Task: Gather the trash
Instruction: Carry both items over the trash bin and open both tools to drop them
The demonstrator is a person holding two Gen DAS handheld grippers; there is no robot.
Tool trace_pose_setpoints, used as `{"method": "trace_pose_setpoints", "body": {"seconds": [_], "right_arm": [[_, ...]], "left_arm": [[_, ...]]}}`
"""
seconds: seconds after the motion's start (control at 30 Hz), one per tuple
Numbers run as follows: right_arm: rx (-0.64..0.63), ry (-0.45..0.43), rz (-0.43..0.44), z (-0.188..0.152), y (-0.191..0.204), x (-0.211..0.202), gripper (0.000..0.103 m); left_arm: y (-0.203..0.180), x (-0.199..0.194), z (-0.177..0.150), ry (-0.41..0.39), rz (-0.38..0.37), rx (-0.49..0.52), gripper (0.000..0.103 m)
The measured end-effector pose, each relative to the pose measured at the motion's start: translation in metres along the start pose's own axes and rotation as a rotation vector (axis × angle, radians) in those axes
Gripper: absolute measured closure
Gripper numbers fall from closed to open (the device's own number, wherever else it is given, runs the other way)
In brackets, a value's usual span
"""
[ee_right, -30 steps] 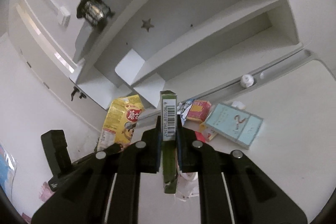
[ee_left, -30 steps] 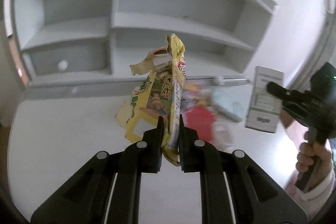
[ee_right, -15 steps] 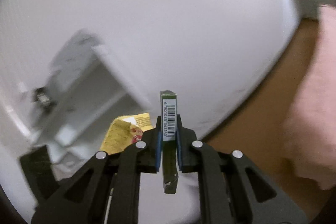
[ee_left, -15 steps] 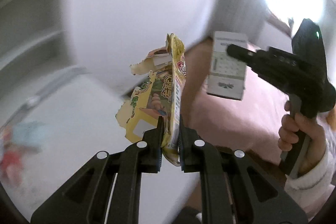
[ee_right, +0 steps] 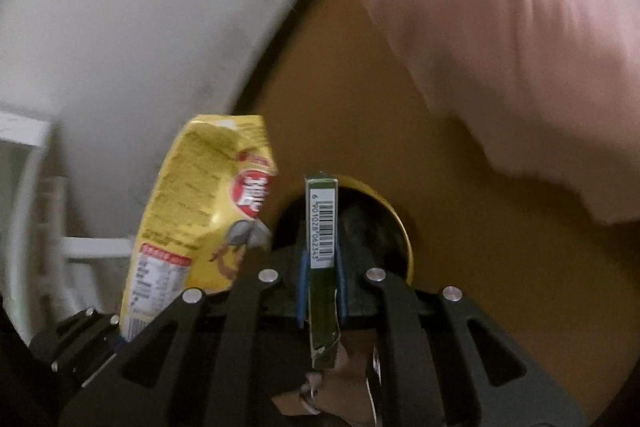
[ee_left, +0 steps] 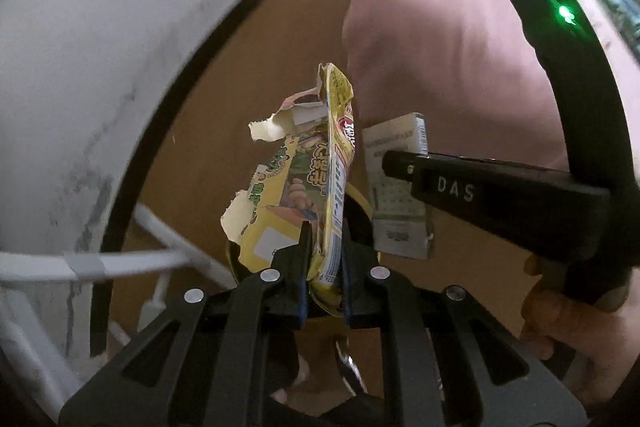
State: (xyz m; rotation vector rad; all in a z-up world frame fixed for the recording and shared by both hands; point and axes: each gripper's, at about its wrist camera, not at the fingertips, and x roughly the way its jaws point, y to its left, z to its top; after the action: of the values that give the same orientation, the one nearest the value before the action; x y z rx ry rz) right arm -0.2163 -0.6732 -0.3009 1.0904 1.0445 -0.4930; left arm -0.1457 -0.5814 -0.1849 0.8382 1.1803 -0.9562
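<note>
"DAS" in white letters on the right gripper (ee_left: 394,163) finger, barcode digits "6 901028 062343" on the green box (ee_right: 322,223) edge

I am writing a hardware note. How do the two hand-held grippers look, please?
Both are matte black. The left hand-held gripper has flat, cut-out linkage arms with round silver rivets. The right hand-held gripper is built the same, with blue pads on its fingers. In the left wrist view its body bears white letters "DAS", and a green light glows on its curved black part.

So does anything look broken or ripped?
Yes. The yellow snack wrapper pinched in the left hand-held gripper is torn open, with ragged edges. The green box in the right hand-held gripper looks squashed flat.
</note>
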Motion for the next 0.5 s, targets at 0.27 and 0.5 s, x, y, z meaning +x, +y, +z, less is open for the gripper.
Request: {"method": "trace_pose_setpoints", "body": {"seconds": [0.27,0.5], "right_arm": [[0.088,0.185,0.026,0.005,-0.028,0.074,0.091],[0.073,0.206,0.009,0.004,-0.020,0.090,0.091]], "left_arm": [[0.028,0.098,-0.036,0.221,-0.017,-0.065,0.092],[0.052,0.116,-0.042,0.258,-0.099,-0.158,0.090]]}}
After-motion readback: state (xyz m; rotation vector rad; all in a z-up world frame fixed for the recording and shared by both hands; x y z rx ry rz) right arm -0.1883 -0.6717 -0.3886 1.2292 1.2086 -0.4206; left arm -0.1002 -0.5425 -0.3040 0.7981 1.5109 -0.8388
